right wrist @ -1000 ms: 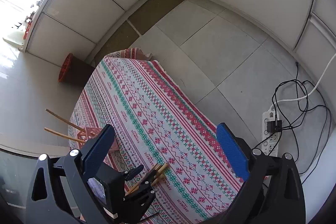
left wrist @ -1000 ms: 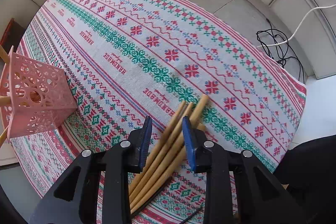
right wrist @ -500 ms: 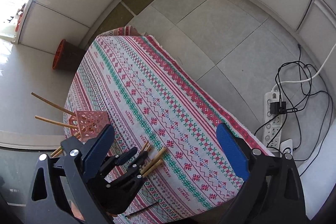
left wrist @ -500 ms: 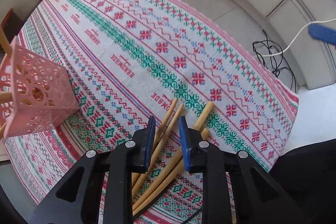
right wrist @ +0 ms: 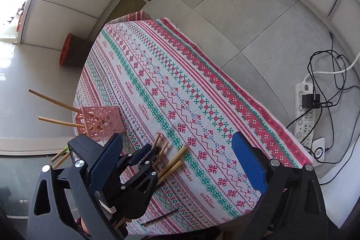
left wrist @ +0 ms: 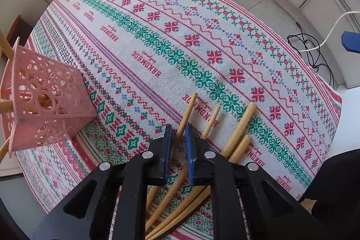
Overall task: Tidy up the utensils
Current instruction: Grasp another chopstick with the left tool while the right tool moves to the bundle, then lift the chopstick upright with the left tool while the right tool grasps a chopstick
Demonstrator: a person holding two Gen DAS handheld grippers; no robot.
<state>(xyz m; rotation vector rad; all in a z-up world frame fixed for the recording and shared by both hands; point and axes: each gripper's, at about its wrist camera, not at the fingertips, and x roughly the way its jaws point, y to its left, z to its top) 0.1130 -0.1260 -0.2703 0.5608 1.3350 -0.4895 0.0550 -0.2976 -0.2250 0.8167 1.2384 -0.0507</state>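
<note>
We are partway through tidying the bamboo chopsticks into the pink perforated plastic holder [left wrist: 45, 102], which stands at the left edge of the table on the embroidered red-and-green tablecloth [left wrist: 202, 42]. Several chopsticks already lean out of that holder, their ends jutting past the table's left side in the right wrist view, so part of the job looks done.

What is left lies near us: a loose fan of pale bamboo chopsticks [left wrist: 238, 129] on the cloth, well apart from the holder. We count about four tips spreading away from us.

Our left gripper [left wrist: 178, 145] points down over that fan, its blue-padded jaws closing with only a narrow gap between them. One slim chopstick [left wrist: 187, 113] runs up through that gap; whether the pads have bitten on it yet we cannot tell for certain, but they look just at its sides. The other sticks lie to the right of the jaws, outside them.

Our right gripper [right wrist: 177, 163] hangs above the near right part of the table with its jaws spread wide and nothing between them.

A thin dark stick [right wrist: 159, 216] also lies near the table's near edge, unsorted.
</note>
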